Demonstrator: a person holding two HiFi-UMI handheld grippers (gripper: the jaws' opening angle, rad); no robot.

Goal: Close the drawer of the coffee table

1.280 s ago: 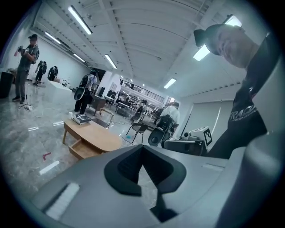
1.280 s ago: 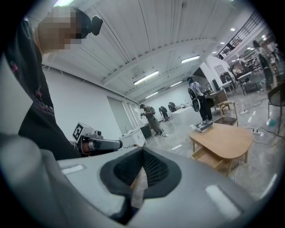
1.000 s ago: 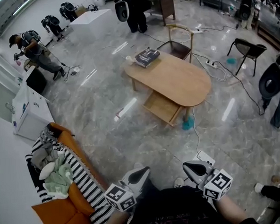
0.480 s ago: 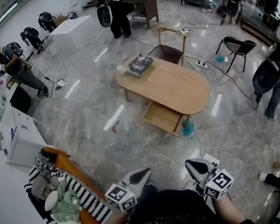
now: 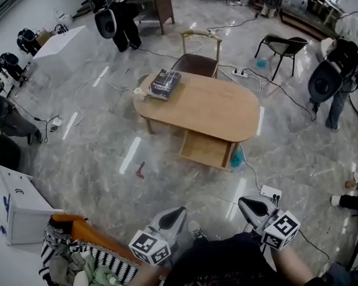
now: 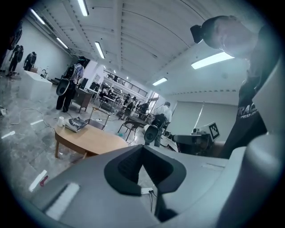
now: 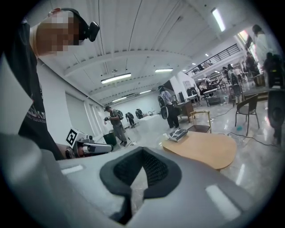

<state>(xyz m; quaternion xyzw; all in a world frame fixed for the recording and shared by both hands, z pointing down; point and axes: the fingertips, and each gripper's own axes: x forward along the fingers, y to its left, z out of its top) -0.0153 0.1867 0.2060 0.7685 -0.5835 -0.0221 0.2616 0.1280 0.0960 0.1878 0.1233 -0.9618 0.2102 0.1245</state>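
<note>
The oval wooden coffee table [image 5: 213, 107] stands in the middle of the marble floor. Its drawer [image 5: 205, 150] is pulled out on the near side and looks empty. A dark book [image 5: 164, 84] and a white cup [image 5: 139, 93] lie on the table's left end. My left gripper [image 5: 178, 211] and right gripper [image 5: 244, 202] are low in the head view, well short of the table, both shut with nothing in them. The left gripper view shows the shut left gripper [image 6: 142, 147] with the table [image 6: 91, 139] beyond. In the right gripper view the right gripper [image 7: 142, 149] also faces the table [image 7: 205, 149].
A wooden chair [image 5: 199, 56] stands behind the table and a black chair [image 5: 282, 45] at the back right. A teal object [image 5: 236, 160] and a cable lie by the drawer, a power strip [image 5: 270, 194] near my right gripper. An orange sofa [image 5: 84, 266] with clothes is left; people stand around.
The table and its open drawer have come nearer and shifted toward the middle of the head view. Both grippers have moved along with me and stay shut.
</note>
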